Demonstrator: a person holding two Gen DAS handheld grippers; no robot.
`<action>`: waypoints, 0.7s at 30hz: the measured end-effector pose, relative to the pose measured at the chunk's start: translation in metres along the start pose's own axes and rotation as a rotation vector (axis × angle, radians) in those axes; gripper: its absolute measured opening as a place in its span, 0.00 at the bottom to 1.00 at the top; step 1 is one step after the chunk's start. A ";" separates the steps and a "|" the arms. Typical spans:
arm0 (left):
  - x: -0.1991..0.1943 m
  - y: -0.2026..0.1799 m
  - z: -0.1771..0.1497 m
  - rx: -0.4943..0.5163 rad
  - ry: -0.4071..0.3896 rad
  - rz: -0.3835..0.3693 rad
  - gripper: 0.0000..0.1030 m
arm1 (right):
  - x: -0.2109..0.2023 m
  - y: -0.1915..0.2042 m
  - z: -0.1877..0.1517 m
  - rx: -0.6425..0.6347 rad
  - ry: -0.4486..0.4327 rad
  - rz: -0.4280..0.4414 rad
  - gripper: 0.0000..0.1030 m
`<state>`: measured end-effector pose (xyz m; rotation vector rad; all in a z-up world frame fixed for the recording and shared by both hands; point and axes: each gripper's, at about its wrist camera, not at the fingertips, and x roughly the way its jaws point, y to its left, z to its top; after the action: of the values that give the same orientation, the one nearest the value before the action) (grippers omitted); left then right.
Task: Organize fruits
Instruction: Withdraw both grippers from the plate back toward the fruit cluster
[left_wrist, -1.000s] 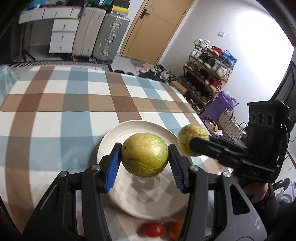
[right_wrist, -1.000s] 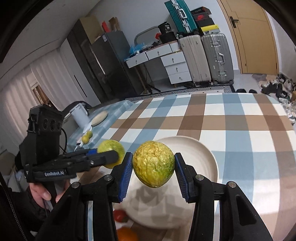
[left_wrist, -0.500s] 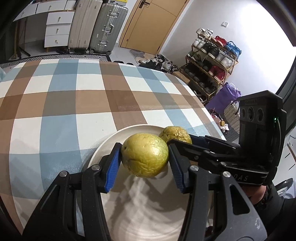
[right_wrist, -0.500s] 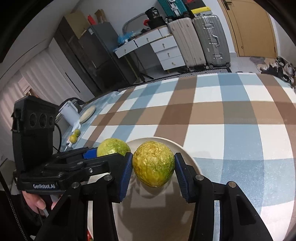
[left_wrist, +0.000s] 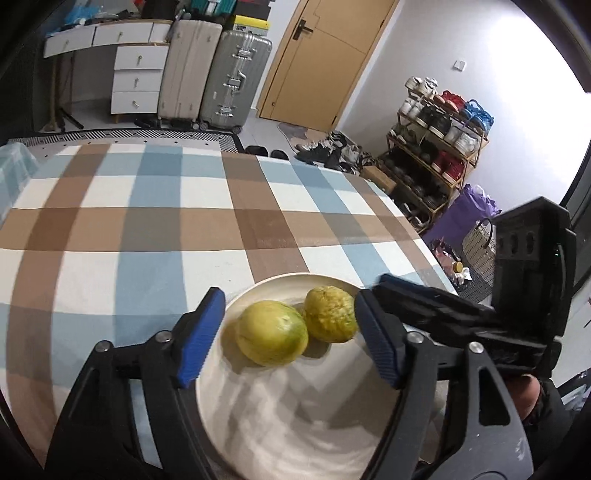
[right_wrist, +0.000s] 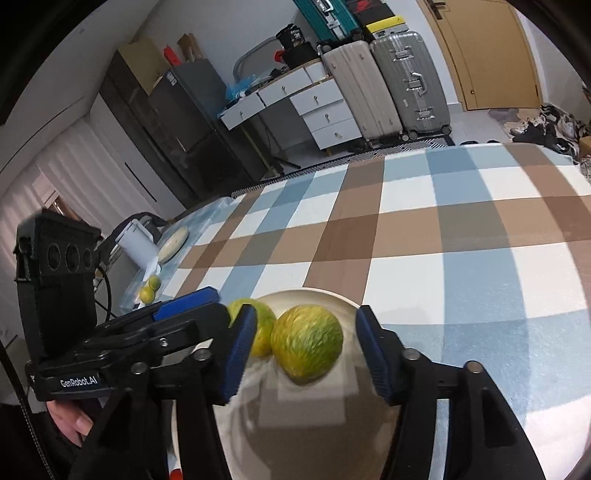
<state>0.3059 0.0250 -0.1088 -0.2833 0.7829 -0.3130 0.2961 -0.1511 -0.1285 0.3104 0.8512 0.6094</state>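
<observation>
My left gripper (left_wrist: 288, 339) has its jaws opening, blue pads clear on both sides of the smooth yellow-green fruit (left_wrist: 271, 332), which lies on the cream plate (left_wrist: 258, 424). My right gripper (right_wrist: 306, 347) is opening too, pads off the wrinkled fruit (right_wrist: 306, 343) between them; that one also sits on the plate, just beside the smooth one and seemingly touching it. In the right wrist view the wrinkled fruit is blurred, and the smooth fruit is half hidden behind my left claw's fingers. The near edge of the plate is cut off under both grippers. The checked tablecloth (left_wrist: 147, 229) lies bare beyond the plate. Left of the plate, near the table edge, I see two small green fruits (right_wrist: 149, 290) and a white jug (right_wrist: 136, 245)
</observation>
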 end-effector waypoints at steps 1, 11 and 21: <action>-0.006 -0.001 -0.001 -0.002 -0.006 0.003 0.72 | -0.009 0.001 0.000 0.005 -0.021 -0.001 0.73; -0.094 -0.034 -0.014 0.055 -0.125 0.110 0.94 | -0.096 0.026 -0.018 0.022 -0.143 -0.068 1.00; -0.167 -0.069 -0.052 0.101 -0.179 0.163 0.99 | -0.155 0.075 -0.063 -0.036 -0.217 -0.088 1.00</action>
<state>0.1447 0.0181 -0.0118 -0.1484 0.6072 -0.1700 0.1408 -0.1862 -0.0383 0.2991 0.6411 0.4985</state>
